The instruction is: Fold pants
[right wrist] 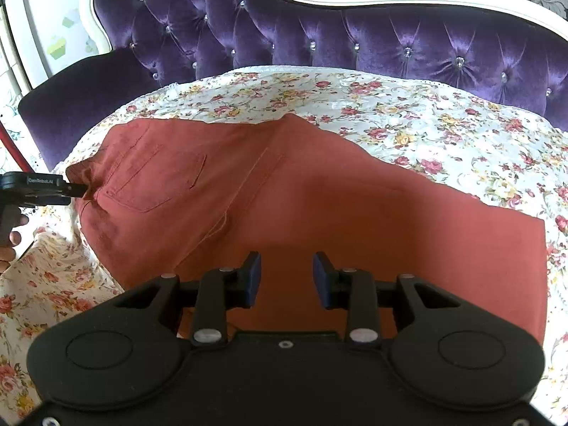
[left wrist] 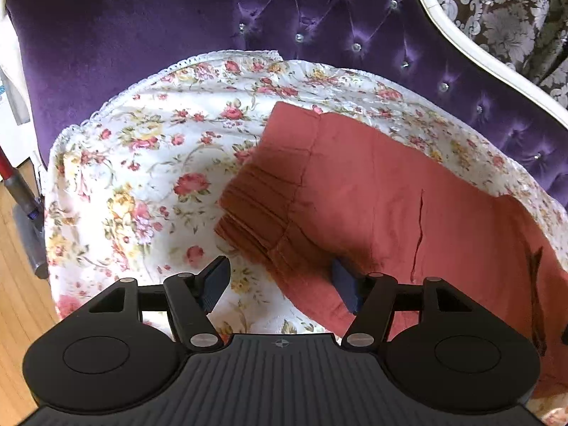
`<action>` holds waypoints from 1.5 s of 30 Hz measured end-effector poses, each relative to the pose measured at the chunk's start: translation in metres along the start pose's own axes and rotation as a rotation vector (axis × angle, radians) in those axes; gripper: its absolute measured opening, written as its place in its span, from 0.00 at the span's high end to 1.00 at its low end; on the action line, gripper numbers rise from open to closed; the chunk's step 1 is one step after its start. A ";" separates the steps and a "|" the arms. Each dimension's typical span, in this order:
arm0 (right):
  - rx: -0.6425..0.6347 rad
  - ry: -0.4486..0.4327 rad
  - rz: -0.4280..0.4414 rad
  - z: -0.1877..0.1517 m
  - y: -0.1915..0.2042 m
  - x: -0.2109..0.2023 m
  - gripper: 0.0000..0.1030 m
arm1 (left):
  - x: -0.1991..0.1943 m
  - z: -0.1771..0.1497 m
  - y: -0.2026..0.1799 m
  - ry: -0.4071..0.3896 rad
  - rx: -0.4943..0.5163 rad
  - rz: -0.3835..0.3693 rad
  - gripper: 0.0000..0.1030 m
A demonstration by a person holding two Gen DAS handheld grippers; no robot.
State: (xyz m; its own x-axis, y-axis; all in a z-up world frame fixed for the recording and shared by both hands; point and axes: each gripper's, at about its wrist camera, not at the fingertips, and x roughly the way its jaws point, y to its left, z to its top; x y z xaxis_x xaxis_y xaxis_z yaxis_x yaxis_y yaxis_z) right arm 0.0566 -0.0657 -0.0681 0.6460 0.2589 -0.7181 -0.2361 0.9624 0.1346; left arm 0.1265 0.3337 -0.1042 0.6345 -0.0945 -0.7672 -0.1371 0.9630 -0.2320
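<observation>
Pants [right wrist: 284,195] lie lengthwise along the sofa, waistband by open left jaws; right jaws open.

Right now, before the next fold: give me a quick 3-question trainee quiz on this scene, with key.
1. True or false: the rust-red cloth pants lie directly on the velvet of the purple tufted sofa.
2. In the right wrist view, the stitched back patch pocket is nearest to: A) the left gripper; B) the right gripper; C) the pants' hem end.
3. Short answer: are the right gripper's jaws clamped on fabric?

Key
1. False: a white floral cloth lies between them.
2. A.
3. No: they stand apart over the pants.
</observation>
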 end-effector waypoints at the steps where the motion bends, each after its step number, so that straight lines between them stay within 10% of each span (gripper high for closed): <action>1: -0.003 0.002 -0.003 0.000 0.000 0.000 0.57 | 0.002 -0.001 0.001 -0.004 -0.008 -0.005 0.39; 20: -0.008 0.028 -0.005 0.001 0.003 0.015 0.57 | 0.025 0.025 0.002 -0.066 -0.062 -0.094 0.16; 26: 0.008 0.018 0.000 0.000 -0.001 0.013 0.57 | 0.021 0.040 -0.024 -0.032 0.010 -0.025 0.70; 37: 0.102 -0.028 -0.024 -0.008 -0.036 -0.013 0.57 | -0.089 0.051 -0.154 -0.246 0.245 -0.057 0.73; 45: 0.213 -0.046 -0.080 -0.031 -0.085 -0.033 0.57 | -0.106 -0.007 -0.289 -0.272 0.531 -0.202 0.73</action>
State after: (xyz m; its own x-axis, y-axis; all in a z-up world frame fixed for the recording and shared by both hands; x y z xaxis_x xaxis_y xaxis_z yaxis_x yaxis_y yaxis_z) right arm 0.0326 -0.1582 -0.0767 0.6899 0.1797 -0.7013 -0.0276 0.9745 0.2226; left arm 0.0938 0.0635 0.0397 0.7888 -0.2877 -0.5431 0.3579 0.9334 0.0254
